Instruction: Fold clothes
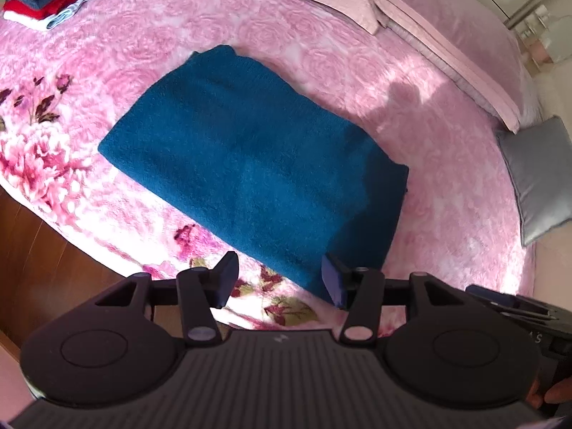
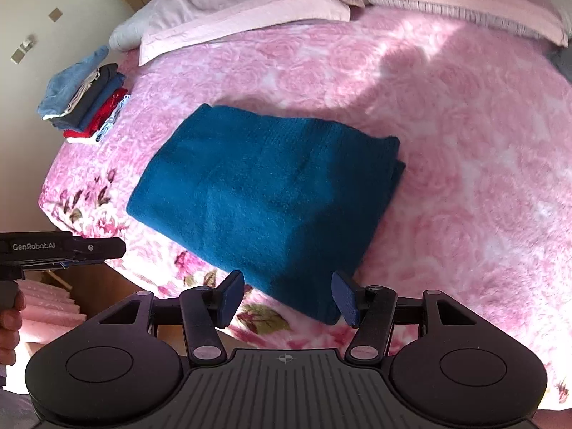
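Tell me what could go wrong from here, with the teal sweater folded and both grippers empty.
1. The teal sweater lies near the bed edge; a careless pick could drag it off.
2. Its layered right side may unfold if only the top layer is pinched.
3. The clothes stack looks slanted and could topple when more is added.

Both wrist cameras look steeply down from above the bed's (image 1: 447, 150) near edge, sharing the folded teal sweater (image 1: 250, 164).

Bed (image 2: 447, 136) under pink rose-pattern blanket, sun-dappled. Pale pink pillows (image 2: 250, 10) along far edge; grey cushion (image 1: 536, 178) at one corner. Brown wood floor (image 1: 43, 250) beside near edge. Cream wardrobe doors (image 2: 53, 18) behind.
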